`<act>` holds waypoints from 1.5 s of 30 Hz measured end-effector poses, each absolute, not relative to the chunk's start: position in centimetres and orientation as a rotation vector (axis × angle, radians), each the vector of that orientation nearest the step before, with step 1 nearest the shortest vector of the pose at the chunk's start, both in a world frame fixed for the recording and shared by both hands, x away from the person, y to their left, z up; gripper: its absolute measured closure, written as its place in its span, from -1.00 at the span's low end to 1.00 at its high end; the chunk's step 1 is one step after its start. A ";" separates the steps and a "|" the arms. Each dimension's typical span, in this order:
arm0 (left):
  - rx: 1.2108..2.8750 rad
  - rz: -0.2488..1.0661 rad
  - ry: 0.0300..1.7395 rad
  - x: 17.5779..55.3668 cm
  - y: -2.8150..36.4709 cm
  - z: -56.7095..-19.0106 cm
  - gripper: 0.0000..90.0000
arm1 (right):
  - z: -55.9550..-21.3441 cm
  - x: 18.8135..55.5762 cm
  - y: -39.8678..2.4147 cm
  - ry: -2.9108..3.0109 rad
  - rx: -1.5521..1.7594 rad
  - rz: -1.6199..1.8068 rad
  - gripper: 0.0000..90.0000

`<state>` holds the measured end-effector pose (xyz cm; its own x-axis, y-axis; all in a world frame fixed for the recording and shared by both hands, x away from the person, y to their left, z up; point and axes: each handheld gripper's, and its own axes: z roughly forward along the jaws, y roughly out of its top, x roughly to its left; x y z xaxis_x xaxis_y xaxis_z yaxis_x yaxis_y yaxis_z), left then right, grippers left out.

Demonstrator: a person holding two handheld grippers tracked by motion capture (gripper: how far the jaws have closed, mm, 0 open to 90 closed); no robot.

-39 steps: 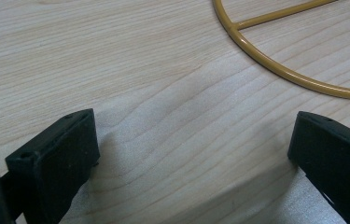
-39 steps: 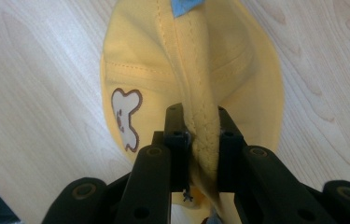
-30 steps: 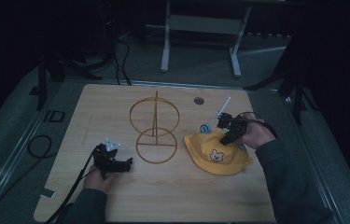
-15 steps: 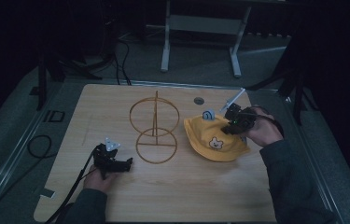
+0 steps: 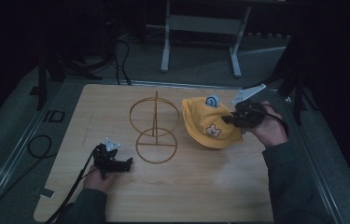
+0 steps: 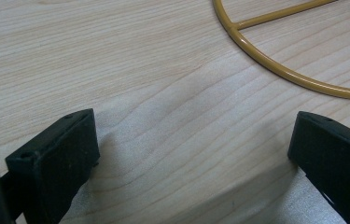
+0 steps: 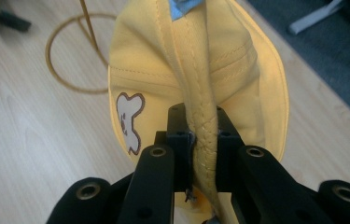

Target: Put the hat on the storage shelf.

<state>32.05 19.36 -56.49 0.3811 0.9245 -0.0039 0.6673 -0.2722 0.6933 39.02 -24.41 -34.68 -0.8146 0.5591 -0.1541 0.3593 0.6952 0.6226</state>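
Two dark characters that read like "ID" stand on the grey strip point(image 5: 55, 115) beside the left edge of the light wooden table point(image 5: 200, 196) — no other lettering, brand or number can be read.

High view dim, surroundings near black; both gripper views bright, sharp, with soft shadows on the wooden surface point(image 6: 172, 70).

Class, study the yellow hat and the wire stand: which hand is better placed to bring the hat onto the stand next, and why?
Probably the right. The right gripper is already shut on the yellow hat, pinching its brim beside the wire stand. The left gripper rests open on the table, holding nothing.
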 end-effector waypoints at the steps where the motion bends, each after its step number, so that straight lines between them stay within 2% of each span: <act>1: 2.034 0.545 1.363 32.0 19.4 -56.5 -0.96 | -34.6 38.9 -24.5 2.564 0.716 0.861 0.82; 24: 2.037 0.545 1.362 32.1 19.4 -56.5 -0.96 | -33.4 38.3 -26.1 2.372 0.656 1.247 0.83; 45: 2.036 0.546 1.362 32.1 19.4 -56.5 -0.96 | -31.6 38.0 -25.8 2.316 0.557 1.441 0.83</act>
<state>32.05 19.38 -56.49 0.3826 0.9239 -0.0017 0.6670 -0.2749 0.6925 37.97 -25.81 -31.58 -0.8594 0.5033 -0.0901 0.1416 0.4035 0.9039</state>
